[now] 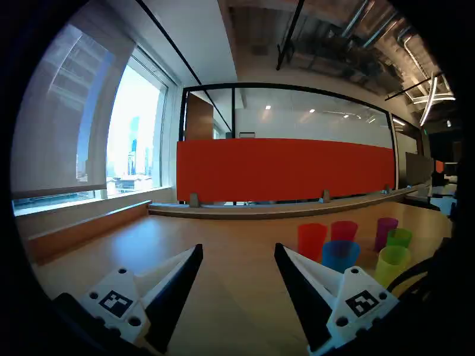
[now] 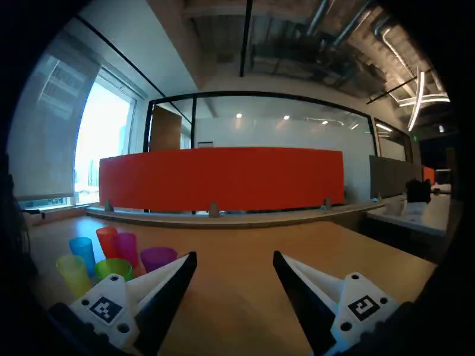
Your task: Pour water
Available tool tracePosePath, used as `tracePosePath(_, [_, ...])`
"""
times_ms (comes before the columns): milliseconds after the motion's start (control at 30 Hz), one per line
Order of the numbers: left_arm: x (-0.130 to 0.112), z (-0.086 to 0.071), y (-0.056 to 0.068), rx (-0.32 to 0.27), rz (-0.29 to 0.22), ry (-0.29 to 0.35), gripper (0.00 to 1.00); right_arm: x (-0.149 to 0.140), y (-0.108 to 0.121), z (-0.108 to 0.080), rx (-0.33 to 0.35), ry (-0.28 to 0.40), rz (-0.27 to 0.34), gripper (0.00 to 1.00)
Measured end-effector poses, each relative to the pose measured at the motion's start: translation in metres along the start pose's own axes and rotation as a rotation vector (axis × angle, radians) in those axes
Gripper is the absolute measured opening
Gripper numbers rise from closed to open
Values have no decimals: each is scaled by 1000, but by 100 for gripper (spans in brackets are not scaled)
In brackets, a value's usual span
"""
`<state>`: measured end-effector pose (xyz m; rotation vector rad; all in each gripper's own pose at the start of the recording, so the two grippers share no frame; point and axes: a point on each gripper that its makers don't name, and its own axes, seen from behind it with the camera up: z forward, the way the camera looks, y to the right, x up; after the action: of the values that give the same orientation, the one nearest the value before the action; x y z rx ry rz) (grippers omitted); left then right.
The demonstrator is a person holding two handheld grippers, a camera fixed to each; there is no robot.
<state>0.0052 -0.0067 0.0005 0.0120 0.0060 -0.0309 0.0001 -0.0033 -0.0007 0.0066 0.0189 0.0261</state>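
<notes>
Several coloured plastic cups stand grouped on the wooden table (image 1: 237, 249). In the left gripper view they lie ahead to the right: a red cup (image 1: 312, 240), a pink cup (image 1: 344, 230), a blue cup (image 1: 341, 255), a purple cup (image 1: 385, 232) and two green cups (image 1: 392, 264). My left gripper (image 1: 238, 252) is open with nothing between its fingers, left of the cups. In the right gripper view the same cups sit at lower left, among them the blue cup (image 2: 82, 252), the red cup (image 2: 107, 240) and the purple cup (image 2: 158, 258). My right gripper (image 2: 235, 259) is open and holds nothing.
An orange partition (image 1: 285, 169) runs along the table's far edge, with glass walls behind it. A bright window (image 1: 133, 142) and a low ledge flank the left. Another desk with items (image 2: 415, 210) stands at the right.
</notes>
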Motion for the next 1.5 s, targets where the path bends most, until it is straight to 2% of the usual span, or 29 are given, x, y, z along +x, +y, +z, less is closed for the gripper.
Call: tracePosePath(1500, [0, 0, 0, 0, 0, 0, 89, -1, -2, 0, -2, -5, -15, 100])
